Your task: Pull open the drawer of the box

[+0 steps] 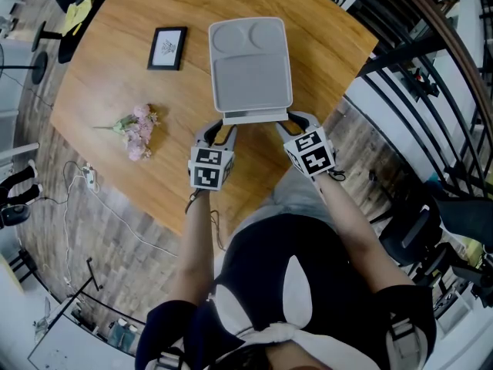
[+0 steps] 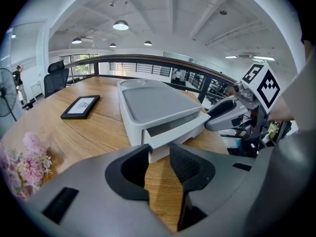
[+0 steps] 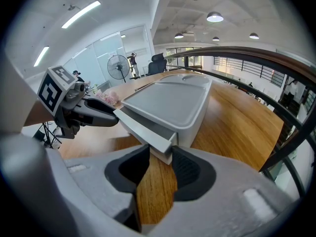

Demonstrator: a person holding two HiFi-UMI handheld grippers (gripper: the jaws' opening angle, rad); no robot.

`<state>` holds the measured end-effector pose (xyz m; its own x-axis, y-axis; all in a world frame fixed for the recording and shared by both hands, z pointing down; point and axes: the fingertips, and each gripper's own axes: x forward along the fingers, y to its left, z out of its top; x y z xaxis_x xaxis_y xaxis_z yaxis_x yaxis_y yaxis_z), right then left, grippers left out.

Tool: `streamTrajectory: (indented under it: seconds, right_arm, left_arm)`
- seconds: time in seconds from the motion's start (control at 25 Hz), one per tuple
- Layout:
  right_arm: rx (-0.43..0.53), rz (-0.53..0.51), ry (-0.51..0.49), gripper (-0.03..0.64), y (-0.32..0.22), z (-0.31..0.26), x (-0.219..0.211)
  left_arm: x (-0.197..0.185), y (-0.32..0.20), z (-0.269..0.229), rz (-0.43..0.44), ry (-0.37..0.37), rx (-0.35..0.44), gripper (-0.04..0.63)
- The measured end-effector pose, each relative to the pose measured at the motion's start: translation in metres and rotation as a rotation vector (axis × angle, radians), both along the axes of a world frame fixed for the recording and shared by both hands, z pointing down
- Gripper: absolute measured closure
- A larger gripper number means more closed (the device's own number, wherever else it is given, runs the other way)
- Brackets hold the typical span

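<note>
- Here we are at a round wooden table (image 1: 108,83), with the pale grey box (image 1: 250,60) sitting in the middle of it, square to the person.
- The box's top is moulded like a tray, with two round hollows at the far end and one wide flat recess.
- The drawer (image 1: 254,116) is in the near face, and it is out by a narrow margin. A dark slot shows between its front panel and the body of the box.
- The left gripper (image 1: 225,126) is on the drawer's left corner. Its jaws stand partway apart with that corner filling the gap at the tips, and both pads appear to press on it.
- The right gripper (image 1: 291,120) mirrors it on the drawer's right corner. The jaws are set about as wide, the end of the front panel is wedged between the tips, and it looks pinched too.
- Both grippers slant down and forward towards the drawer, one to each side of it, with the table's wood showing under each pair of jaws.
- The marker cubes sit just behind, the left one (image 1: 210,168) and the right one (image 1: 310,153), with the person's forearms running back from them.
- Off to the left of the box, well apart from it, a black picture frame (image 1: 168,48) lies flat.
- Nearer the table's edge on that same side lies a sprig of pink flowers (image 1: 137,129).
- A black railing (image 1: 431,75) curves round beyond the table on the right.
</note>
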<state>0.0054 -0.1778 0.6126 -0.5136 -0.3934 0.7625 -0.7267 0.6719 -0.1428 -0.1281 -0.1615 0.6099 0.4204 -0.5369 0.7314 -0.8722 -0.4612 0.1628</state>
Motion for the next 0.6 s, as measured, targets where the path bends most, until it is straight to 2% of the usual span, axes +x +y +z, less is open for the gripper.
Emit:
streamTrajectory:
  seconds: [0.6]
  right_arm:
    - [-0.008, -0.006, 0.008, 0.477, 0.011, 0.001, 0.001]
  left_arm:
    - [-0.002, 0.01, 0.002, 0.001, -0.022, -0.003, 0.451]
